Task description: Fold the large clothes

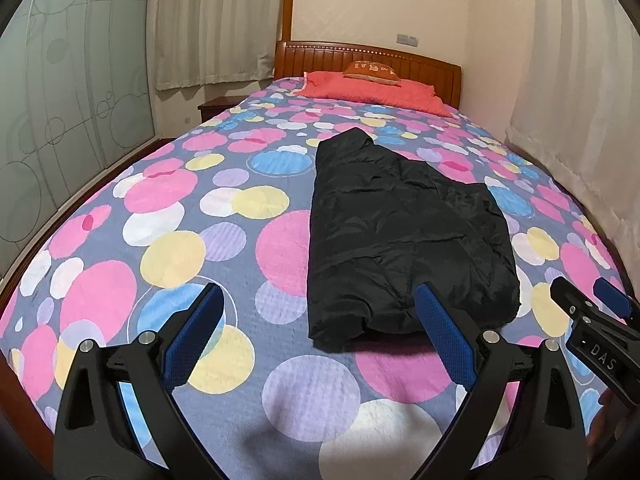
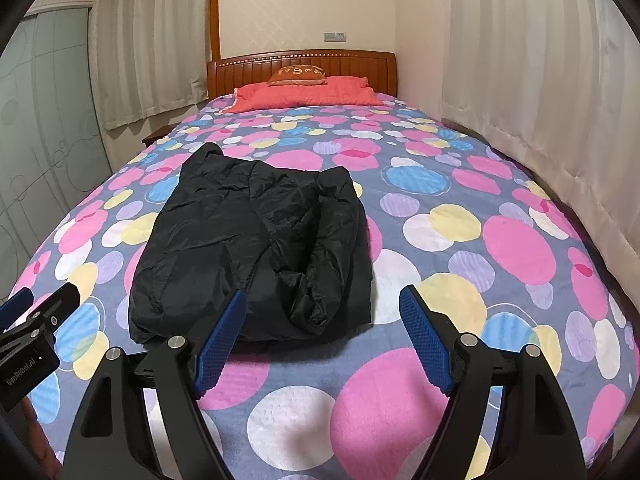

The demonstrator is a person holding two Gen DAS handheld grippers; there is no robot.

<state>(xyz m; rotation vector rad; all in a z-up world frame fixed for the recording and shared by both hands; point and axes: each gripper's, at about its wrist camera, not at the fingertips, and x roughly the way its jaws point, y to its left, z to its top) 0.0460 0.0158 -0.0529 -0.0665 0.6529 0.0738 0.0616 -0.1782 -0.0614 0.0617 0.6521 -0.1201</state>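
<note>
Left wrist view, left tongs (image 1: 320, 304): we see our blue pads spread wide with nothing between them, held above the bedspread (image 1: 168, 216).
Left wrist view, black jacket (image 1: 400, 232): we find it folded into a long bundle on the bed, lying from centre toward 1 o'clock; its near end sits just past our right pad.
Left wrist view, right tongs (image 1: 592, 300): we catch its tips at 4 o'clock, beside the jacket's near corner and clear of it.
Left wrist view, far end: at 12 o'clock a red pillow (image 1: 372, 90) and a small orange cushion (image 1: 372, 70) lie against the wooden headboard (image 1: 424, 60).
Right wrist view, right tongs (image 2: 322, 304): we hold the pads wide apart and empty over the bedspread.
Right wrist view, black jacket (image 2: 248, 240): it lies at about 10 o'clock of centre, its near edge behind our left pad.
Right wrist view, left tongs (image 2: 44, 296): its tips show at 8 o'clock, gripping nothing.
</note>
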